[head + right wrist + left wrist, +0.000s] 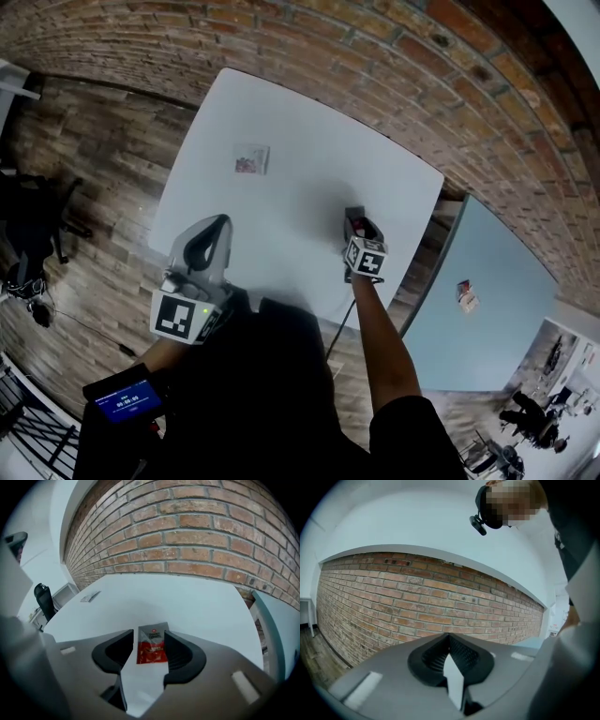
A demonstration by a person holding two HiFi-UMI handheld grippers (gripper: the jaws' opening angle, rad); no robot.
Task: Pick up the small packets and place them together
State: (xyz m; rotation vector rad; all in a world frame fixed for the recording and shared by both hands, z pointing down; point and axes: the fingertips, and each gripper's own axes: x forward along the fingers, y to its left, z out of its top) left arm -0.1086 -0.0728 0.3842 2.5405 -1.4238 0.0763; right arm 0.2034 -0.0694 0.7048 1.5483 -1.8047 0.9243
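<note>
R gripper is low over the white table w/ jaws spread apart, not yet clamping. The red packet lies flat on the tabletop in the gap between them, its long side running along the jaws. It looks centred, w/ pads just beside each long edge. L gripper is pinched closed on nothing, tilted up toward the brick wall, held off the near-left table edge and out of the way. A 2nd packet sits well apart, toward the far-left side of the table; that's prob. the gathering spot. Step in hand, as I read it, is grabbing the red one. A flat sachet on a smooth top is awkward, so the tips need to go right down to the surface before closing, else the pads close above it and miss. Close slowly & evenly so it buckles up into the pads instead of skating sideways. Keep it mid-pad, not at the very tips, then lift straight up before carrying it across. Main risk: it slides fwd out of the gap as the jaws close.
</note>
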